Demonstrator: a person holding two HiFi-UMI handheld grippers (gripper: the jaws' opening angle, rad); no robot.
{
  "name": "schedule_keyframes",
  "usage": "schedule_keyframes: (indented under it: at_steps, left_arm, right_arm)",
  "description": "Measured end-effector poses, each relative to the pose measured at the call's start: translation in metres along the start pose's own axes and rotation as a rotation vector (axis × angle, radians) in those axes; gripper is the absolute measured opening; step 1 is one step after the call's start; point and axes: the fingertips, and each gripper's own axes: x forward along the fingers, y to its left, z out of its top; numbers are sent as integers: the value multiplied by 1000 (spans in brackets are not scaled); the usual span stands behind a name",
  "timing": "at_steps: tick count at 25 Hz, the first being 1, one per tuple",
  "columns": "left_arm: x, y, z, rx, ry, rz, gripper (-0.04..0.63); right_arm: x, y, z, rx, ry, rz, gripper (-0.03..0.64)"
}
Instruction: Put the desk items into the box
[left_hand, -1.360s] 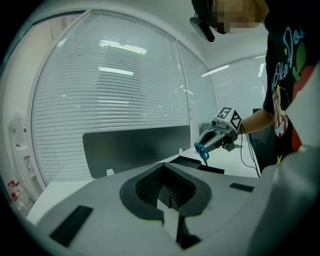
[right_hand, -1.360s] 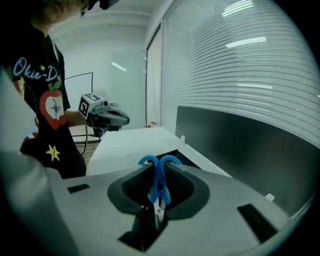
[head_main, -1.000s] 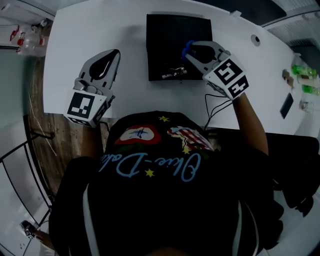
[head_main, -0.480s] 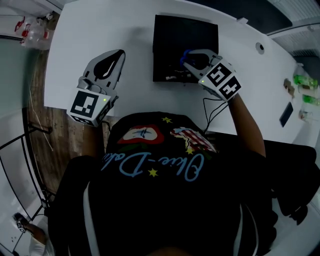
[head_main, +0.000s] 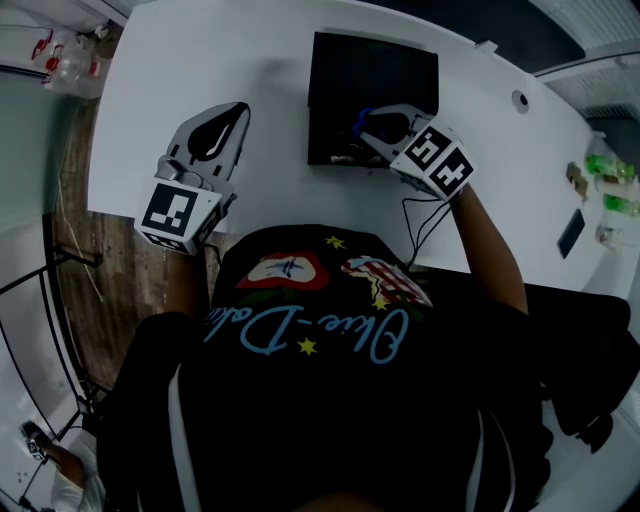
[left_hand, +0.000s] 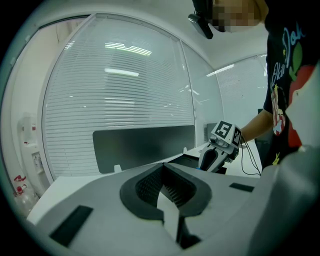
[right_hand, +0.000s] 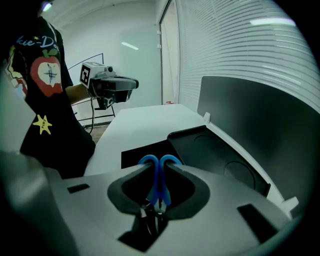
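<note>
Gripping a blue-handled tool (right_hand: 160, 186), my right tongs (right_hand: 159, 169) are closed part-way, with the pads pressed on both handles. The blue handle loops poke out past the tips and the metal end sits back toward the camera.

From the head view, these tongs are tilted down over the near part of the box (head_main: 370, 70), right of its middle, with the tool inside the box outline. I can't tell whether the tool touches the box floor. The box is black and open at the top, and the right gripper view shows round recesses in its inner wall.

My left tongs (left_hand: 162, 170) are fully closed, tips meeting, with nothing between them. They are held about level, well apart from the box on its left side and above the tabletop (head_main: 200, 60).

The tabletop is white and bare around the box on the left and far sides. A dark divider panel (left_hand: 145, 147) stands upright just behind the box. A thin cable (head_main: 420, 225) trails from the right tongs off the tabletop edge on the near side of the box. Far right of the box there are some small green things (head_main: 605, 165), too blurred to name. My dark printed shirt (head_main: 320, 340) fills the bottom of the head view, on the near side of the box.
</note>
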Motion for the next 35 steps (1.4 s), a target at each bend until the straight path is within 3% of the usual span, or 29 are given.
schedule_keyframes:
  at_steps: [6, 11, 16, 21, 31, 35]
  left_arm:
    - [2, -1, 1, -6, -6, -5, 9]
    - [1, 0, -1, -10, -2, 0, 9]
    - [1, 0, 0, -8, -2, -5, 9]
    - [1, -2, -1, -6, -2, -10, 9]
    - [2, -4, -1, -5, -5, -22, 9]
    - [2, -5, -1, -4, -5, -25, 9]
  right_arm:
    - [4, -1, 0, -1, 12, 13, 84]
    - [5, -1, -10, -62, 81, -5, 86]
    - [5, -3, -10, -36, 82, -15, 91]
    - [2, -4, -15, -42, 113, -27, 133]
    - [-15, -24, -8, 58, 30, -108, 137]
    - [-23, -33, -4, 120, -32, -148, 74]
